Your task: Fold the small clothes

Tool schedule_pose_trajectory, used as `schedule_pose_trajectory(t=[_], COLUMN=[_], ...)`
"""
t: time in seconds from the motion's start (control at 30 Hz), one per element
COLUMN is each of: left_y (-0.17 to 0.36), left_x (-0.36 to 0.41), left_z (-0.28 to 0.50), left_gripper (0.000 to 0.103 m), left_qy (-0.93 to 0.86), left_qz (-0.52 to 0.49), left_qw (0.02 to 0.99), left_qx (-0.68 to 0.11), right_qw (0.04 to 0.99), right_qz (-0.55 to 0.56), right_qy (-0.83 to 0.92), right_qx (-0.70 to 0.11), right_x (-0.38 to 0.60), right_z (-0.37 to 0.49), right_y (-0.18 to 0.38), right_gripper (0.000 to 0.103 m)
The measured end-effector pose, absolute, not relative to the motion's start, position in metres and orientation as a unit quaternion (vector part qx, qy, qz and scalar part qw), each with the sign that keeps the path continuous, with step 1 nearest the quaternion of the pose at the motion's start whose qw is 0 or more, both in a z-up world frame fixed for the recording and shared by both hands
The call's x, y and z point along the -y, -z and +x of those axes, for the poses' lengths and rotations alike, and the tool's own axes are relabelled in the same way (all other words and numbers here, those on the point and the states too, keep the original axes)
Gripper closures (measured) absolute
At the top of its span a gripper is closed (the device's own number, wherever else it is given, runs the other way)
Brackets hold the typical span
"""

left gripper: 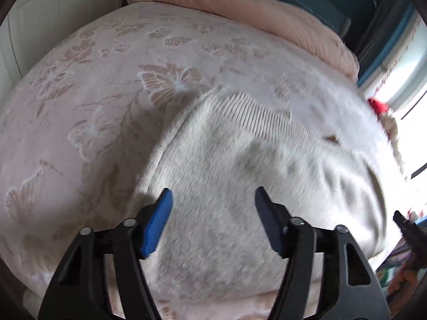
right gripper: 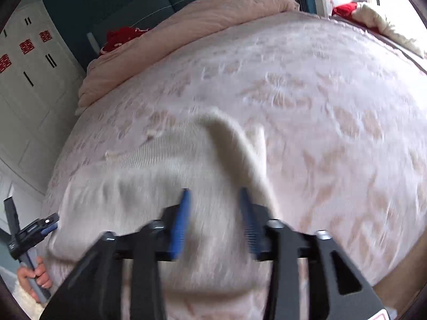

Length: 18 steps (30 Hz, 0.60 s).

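A small cream knit garment (left gripper: 226,176) with a ribbed band lies on the bed. It also shows in the right wrist view (right gripper: 165,176), with a raised fold at its right side. My left gripper (left gripper: 213,200) is open just above the garment's near part, holding nothing. It also shows at the left edge of the right wrist view (right gripper: 48,224). My right gripper (right gripper: 214,202) is open above the garment's near right part, with cloth showing between its blue pads. Both views are blurred by motion.
The bed has a pink cover with a butterfly pattern (left gripper: 93,93). A folded pink quilt (left gripper: 267,16) lies at its far end, with a red item (right gripper: 120,37) by it. White wardrobe doors (right gripper: 29,80) stand at the left. A window (left gripper: 400,88) is at the right.
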<state>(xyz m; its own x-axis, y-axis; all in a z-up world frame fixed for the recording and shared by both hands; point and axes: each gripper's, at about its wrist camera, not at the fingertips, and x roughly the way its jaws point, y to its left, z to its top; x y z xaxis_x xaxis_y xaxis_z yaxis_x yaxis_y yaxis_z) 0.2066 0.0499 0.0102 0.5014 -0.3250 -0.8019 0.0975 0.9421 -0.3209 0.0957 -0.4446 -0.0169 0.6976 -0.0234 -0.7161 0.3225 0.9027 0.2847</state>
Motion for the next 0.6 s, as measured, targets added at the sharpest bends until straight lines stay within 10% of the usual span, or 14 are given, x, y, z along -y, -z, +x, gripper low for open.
schedule_pose_trajectory(t=[0.27,0.3,0.37,0.4,0.6], left_y=[0.002,0.009,0.024,0.022,0.034], left_x=[-0.041,-0.039,-0.038,-0.04,-0.056], left_z=[0.303,0.313,0.327,0.33,0.341], left_gripper=[0.032,0.047,0.076,0.09,0.091], left_qy=[0.075,0.069,0.056,0.055,0.042], left_qz=[-0.147,-0.146,-0.13,-0.134,-0.114], left_qw=[0.833,0.827,0.811,0.814,0.821], left_qx=[-0.529,-0.538,-0.568,-0.563,-0.559], right_qw=[0.869,0.863,0.859,0.865,0.863], right_qz=[0.177,0.177,0.17,0.167,0.226], right_qy=[0.132,0.128,0.101,0.097,0.156], right_qx=[-0.443,-0.456,-0.472,-0.462,-0.423], right_x=[0.475,0.472,0.461,0.458,0.521], right_z=[0.21,0.22,0.228,0.225,0.197], right_y=[0.044,0.054,0.067,0.062,0.067], right_gripper=[0.036,0.038,0.088,0.095,0.097])
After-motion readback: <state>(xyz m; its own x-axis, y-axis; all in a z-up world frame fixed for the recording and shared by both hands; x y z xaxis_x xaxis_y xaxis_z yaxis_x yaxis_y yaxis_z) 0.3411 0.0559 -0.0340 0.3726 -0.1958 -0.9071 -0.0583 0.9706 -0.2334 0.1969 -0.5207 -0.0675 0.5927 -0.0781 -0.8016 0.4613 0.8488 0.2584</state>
